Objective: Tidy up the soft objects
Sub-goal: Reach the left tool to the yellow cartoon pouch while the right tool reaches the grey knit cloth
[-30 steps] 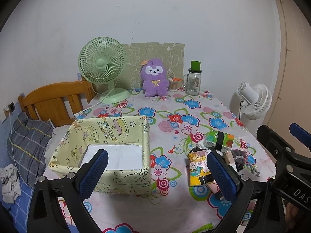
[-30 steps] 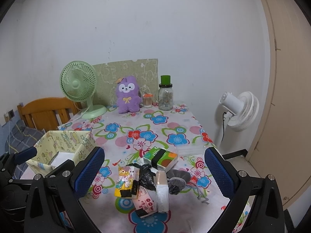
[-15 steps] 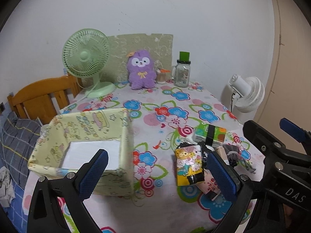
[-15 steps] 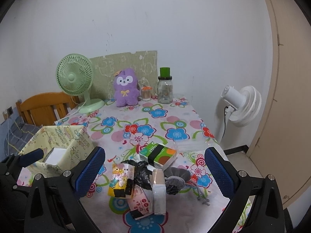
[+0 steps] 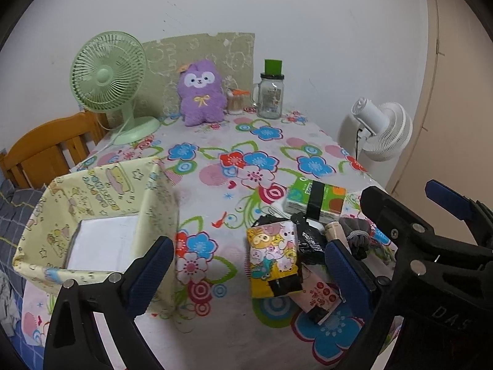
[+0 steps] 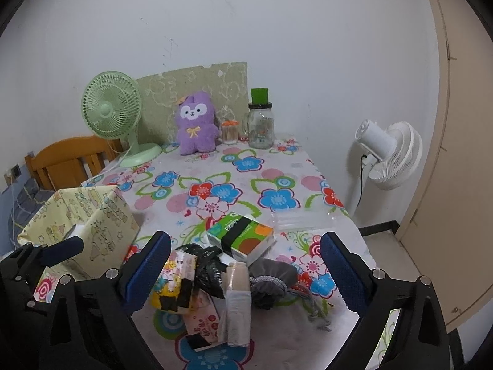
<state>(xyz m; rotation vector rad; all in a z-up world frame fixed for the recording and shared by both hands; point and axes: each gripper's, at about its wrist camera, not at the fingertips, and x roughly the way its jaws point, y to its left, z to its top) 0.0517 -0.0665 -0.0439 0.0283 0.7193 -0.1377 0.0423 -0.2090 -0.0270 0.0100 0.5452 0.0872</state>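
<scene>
A heap of soft things lies on the flowered tablecloth (image 5: 222, 141): a yellow cartoon tissue pack (image 5: 274, 259), a green tissue pack (image 5: 314, 200), a black bag (image 6: 209, 268), a grey drawstring pouch (image 6: 271, 277), a beige roll (image 6: 237, 302) and a pink pack (image 6: 201, 320). My left gripper (image 5: 248, 246) is open, hanging over the yellow pack. My right gripper (image 6: 245, 240) hovers over the heap with its jaws closing; the pads touch nothing. A yellow fabric box (image 5: 101, 203) with a white bottom stands to the left. A purple plush (image 5: 201, 95) sits at the back.
A green desk fan (image 5: 107, 71), a toothpick jar (image 5: 235, 101) and a glass jar with a green lid (image 5: 271, 92) stand along the wall. A white floor fan (image 6: 388, 154) is off the table's right edge. A wooden chair (image 6: 67, 160) stands at the left.
Both grippers have come lower and nearer to the heap, which looks larger in both views. The box has slid toward the left in the left wrist view. The right jaws stand slightly narrower.
</scene>
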